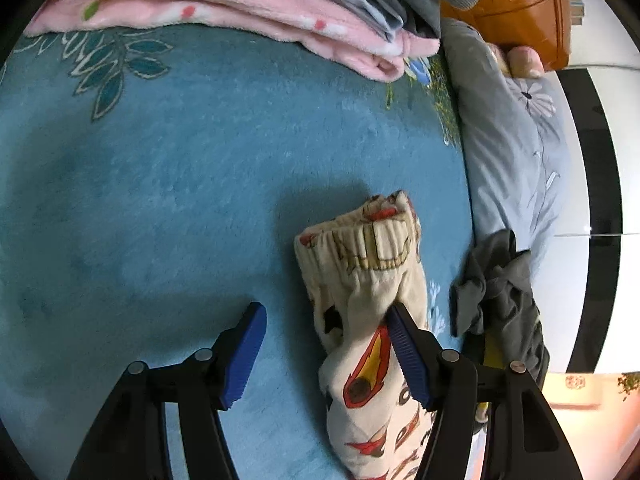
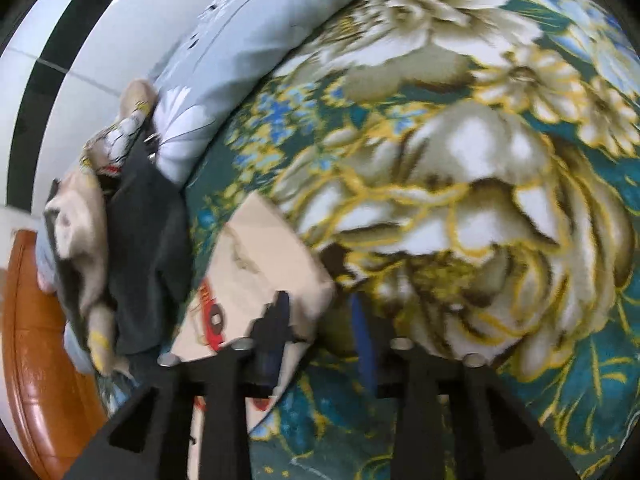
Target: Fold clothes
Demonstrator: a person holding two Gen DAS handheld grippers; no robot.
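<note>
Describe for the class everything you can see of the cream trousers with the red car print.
The trousers look like soft cream cotton printed with red and yellow cartoon cars. The gathered elastic waistband lies at the far end, and the cloth is folded into a narrow strip lying flat on the teal blanket. The left gripper is open, one finger pressing on the cloth. In the right wrist view, a corner lies by the open right gripper. A dark grey garment lies beside them.
</note>
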